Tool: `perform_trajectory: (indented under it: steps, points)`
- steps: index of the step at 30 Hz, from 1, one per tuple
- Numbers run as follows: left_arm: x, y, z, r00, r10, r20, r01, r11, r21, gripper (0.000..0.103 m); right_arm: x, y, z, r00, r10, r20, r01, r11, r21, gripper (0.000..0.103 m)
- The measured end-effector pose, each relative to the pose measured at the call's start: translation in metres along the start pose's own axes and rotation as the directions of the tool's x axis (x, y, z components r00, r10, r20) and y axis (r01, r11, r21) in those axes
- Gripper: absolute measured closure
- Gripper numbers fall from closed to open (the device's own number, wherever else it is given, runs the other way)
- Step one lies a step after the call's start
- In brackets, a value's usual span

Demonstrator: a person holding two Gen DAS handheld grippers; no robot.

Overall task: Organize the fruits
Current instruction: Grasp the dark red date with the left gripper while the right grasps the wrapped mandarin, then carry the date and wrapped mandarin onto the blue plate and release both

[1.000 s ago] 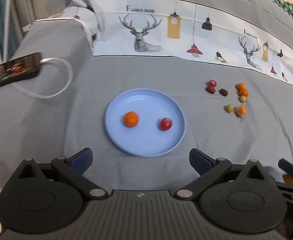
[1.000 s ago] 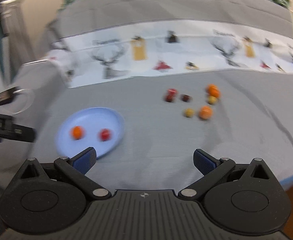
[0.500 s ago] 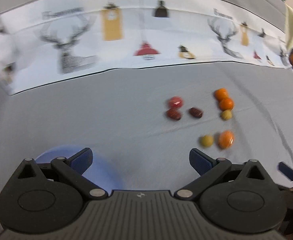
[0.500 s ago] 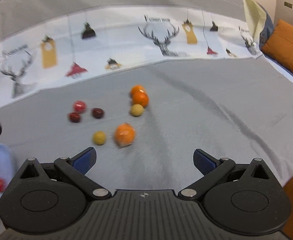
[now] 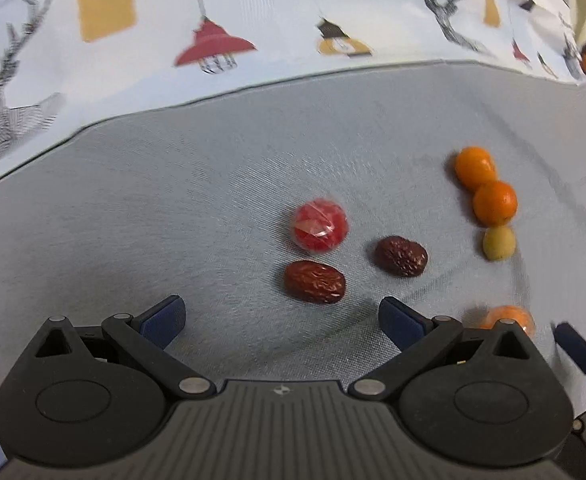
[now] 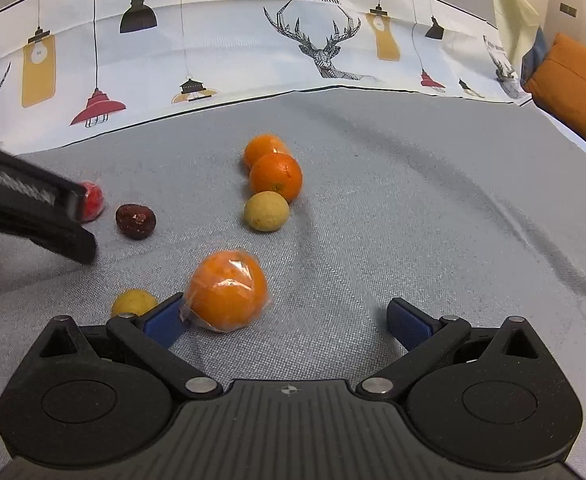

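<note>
Reading "FASHION HOME" is easy in the right wrist view, where the words sit above a geometric deer head [image 6: 325, 46] printed on the white band of the bed cover [image 6: 413, 208]; a cut-off "HOME" shows at the left edge of the same band. Hanging lamps, a red lamp shade [image 5: 213, 50] among them, and mustard bulb tags fill the rest of the print. In the left wrist view the lettering at the top left corner is too blurred to read.

Both claws stand wide, holding nothing. The left claw [image 5: 281, 322] hovers over the grey cloth with a wrinkled red date [image 5: 315, 282] just ahead, between its fingers. A second, darker date [image 5: 401, 257] lies to the right, and a red fruit in clear wrap [image 5: 320, 230] sits just behind the first date.

The right claw [image 6: 287, 320] is low over the bed, and its left blue pad [image 6: 165, 320] touches a wrapped orange [image 6: 227, 292]. A small yellow fruit [image 6: 133, 302] lies just beside that pad on its outer side. Farther off, two bare oranges [image 6: 275, 176] touch one another, and another yellow fruit [image 6: 266, 211] rests against the nearer one. An orange cushion [image 6: 573, 92] lies at the far right.
</note>
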State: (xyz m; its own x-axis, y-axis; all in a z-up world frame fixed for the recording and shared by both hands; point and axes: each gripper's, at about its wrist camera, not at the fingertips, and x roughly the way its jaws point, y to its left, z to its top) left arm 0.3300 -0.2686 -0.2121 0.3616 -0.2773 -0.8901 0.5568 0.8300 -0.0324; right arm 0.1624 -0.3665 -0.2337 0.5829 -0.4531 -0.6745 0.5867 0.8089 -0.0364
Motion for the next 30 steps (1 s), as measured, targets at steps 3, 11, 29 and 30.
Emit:
perform_trajectory:
  steps: [3, 11, 29, 30]
  points:
    - [0.003, -0.004, 0.003, 0.999, 0.015, 0.029, -0.016, 0.998, 0.056, 0.000, 0.000, 0.001, 0.000, 1.000, -0.006, 0.007, 0.006, 1.000, -0.005, 0.001]
    - [-0.012, -0.016, 0.006, 0.996, -0.025, 0.083, 0.018, 0.996, 0.088, 0.068, -0.014, 0.001, 0.002, 0.997, 0.028, 0.067, -0.026, 0.999, -0.037, 0.063]
    - [-0.254, 0.008, -0.114, 0.973, 0.049, 0.226, -0.049, 0.999, -0.006, 0.068, -0.135, -0.065, 0.022, 0.981, -0.031, 0.191, -0.004, 0.984, 0.180, 0.064]
    - [-0.267, 0.011, -0.125, 0.972, 0.068, 0.224, -0.064, 0.998, -0.023, 0.068, -0.158, -0.067, 0.020, 0.978, 0.002, 0.210, -0.036, 0.987, 0.159, 0.064]
